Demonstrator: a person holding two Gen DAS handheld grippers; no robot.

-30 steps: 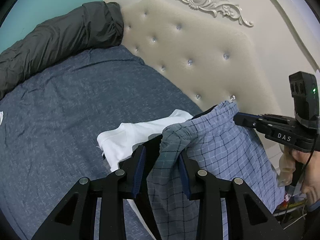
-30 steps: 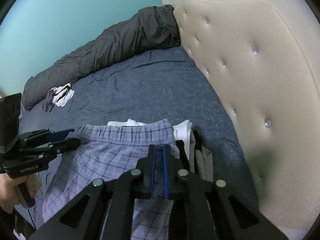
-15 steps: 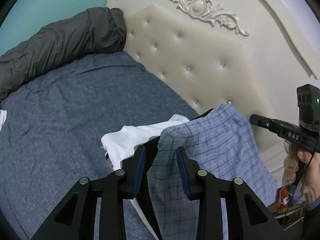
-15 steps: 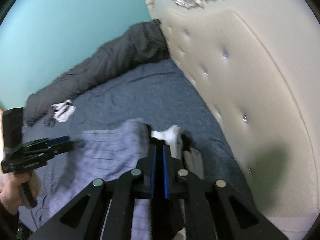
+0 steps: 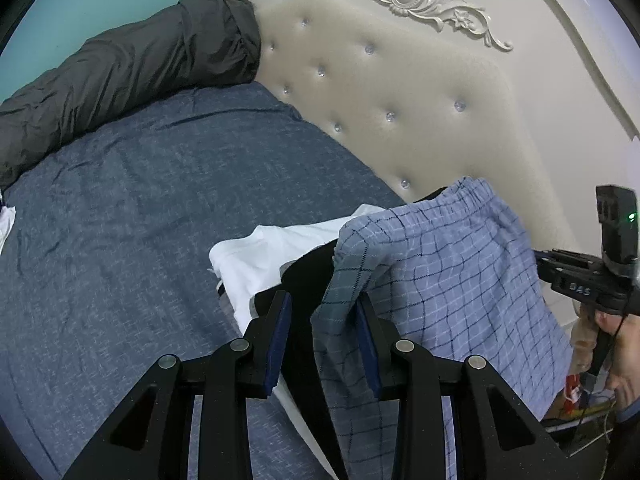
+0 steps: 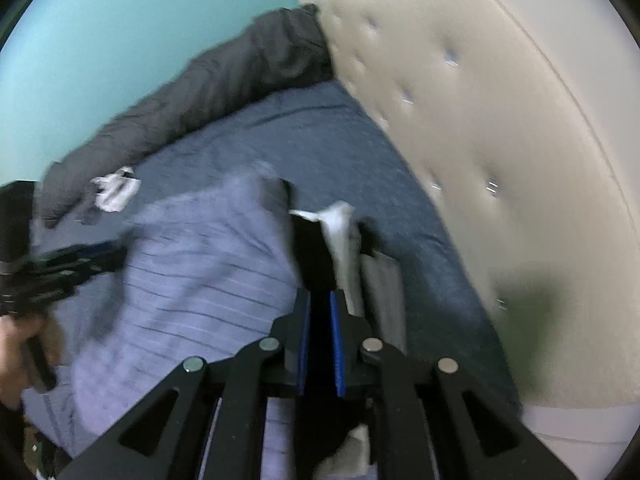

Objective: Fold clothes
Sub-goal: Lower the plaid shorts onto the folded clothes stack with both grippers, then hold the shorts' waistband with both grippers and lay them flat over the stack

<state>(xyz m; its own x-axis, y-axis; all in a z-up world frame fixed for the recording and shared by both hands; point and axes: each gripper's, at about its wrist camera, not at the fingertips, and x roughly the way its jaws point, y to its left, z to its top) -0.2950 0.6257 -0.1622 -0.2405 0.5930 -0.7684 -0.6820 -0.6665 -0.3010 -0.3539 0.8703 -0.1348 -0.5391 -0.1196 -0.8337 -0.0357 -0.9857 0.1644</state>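
Observation:
Light blue checked shorts (image 5: pixel 460 272) lie over a pile of a white garment (image 5: pixel 272 256) and a black one (image 5: pixel 308 276) at the bed's near edge. My left gripper (image 5: pixel 324 300) stands open. A bunched edge of the shorts hangs between its jaws against the right pad, with a gap at the left pad. In the blurred right wrist view the shorts (image 6: pixel 200 264) lie left of my right gripper (image 6: pixel 320 296). Its jaws are opening to a narrow slit with nothing between them. From the left wrist view, the right gripper (image 5: pixel 538 258) sits at the shorts' right edge.
A blue-grey sheet (image 5: pixel 160 220) covers the bed. A dark rolled duvet (image 5: pixel 140 60) lies along the far side under a teal wall. The tufted cream headboard (image 5: pixel 400 80) rises on the right. A small white and black garment (image 6: pixel 116 190) lies by the duvet.
My right gripper let go of the shorts' waistband and drew off to the right. The waistband dropped onto the pile. My left gripper has hardly moved.

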